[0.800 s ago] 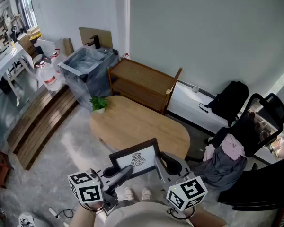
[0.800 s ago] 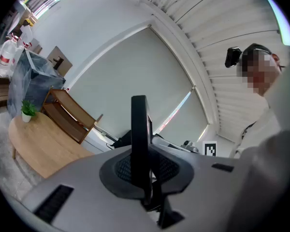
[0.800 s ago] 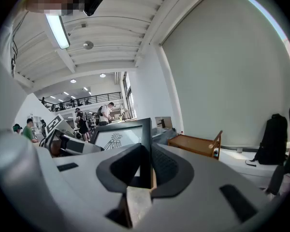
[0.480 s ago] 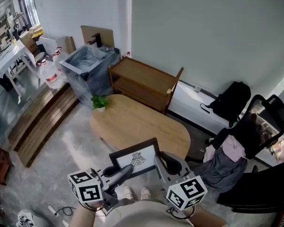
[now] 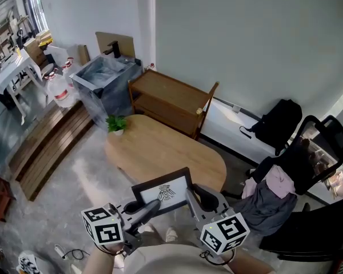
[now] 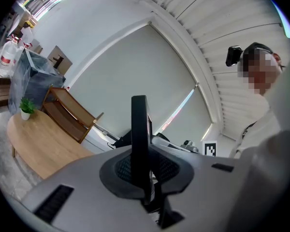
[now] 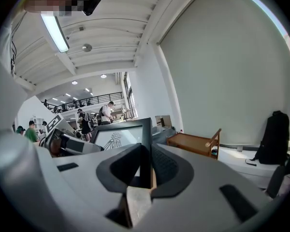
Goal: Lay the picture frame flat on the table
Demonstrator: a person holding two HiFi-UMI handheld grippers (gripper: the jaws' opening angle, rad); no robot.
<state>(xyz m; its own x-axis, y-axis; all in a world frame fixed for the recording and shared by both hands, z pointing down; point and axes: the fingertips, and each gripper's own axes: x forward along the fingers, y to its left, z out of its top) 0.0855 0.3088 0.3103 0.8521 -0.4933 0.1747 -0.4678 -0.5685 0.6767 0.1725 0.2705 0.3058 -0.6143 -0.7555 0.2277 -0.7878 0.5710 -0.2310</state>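
Hardly anything different from a moment ago: black-rimmed rectangular picture frame [image 5: 163, 190] with a white print kept in the air at the near end of the scene, same tilt, same grip. Only a slight drift of the oval light-wood desk [image 5: 160, 148] and the small green potted plant [image 5: 116, 123] toward the left of the head view, plus a shifted pale shoe [image 5: 171, 233] on the grey floor [image 5: 91, 181] below. Probably a step or a small turn of the head, not a lowering. So no progress yet toward laying it flat; carrying stage, by the look of it, with the whole put-down left to do. Left tongs [image 5: 150, 208] narrow, clamped on the frame's left edge, seen edge-on between the pads in the left gripper view; right tongs [image 5: 192, 197] likewise closed on its right edge. Hard to judge position relative to the desk: top rim overlapping the desk's near edge in the head view, yet possibly short of it. Lower rim covered by the tongs, hands cut off at the bottom, back of the frame out of sight; pale strip low between the right pads not identifiable.
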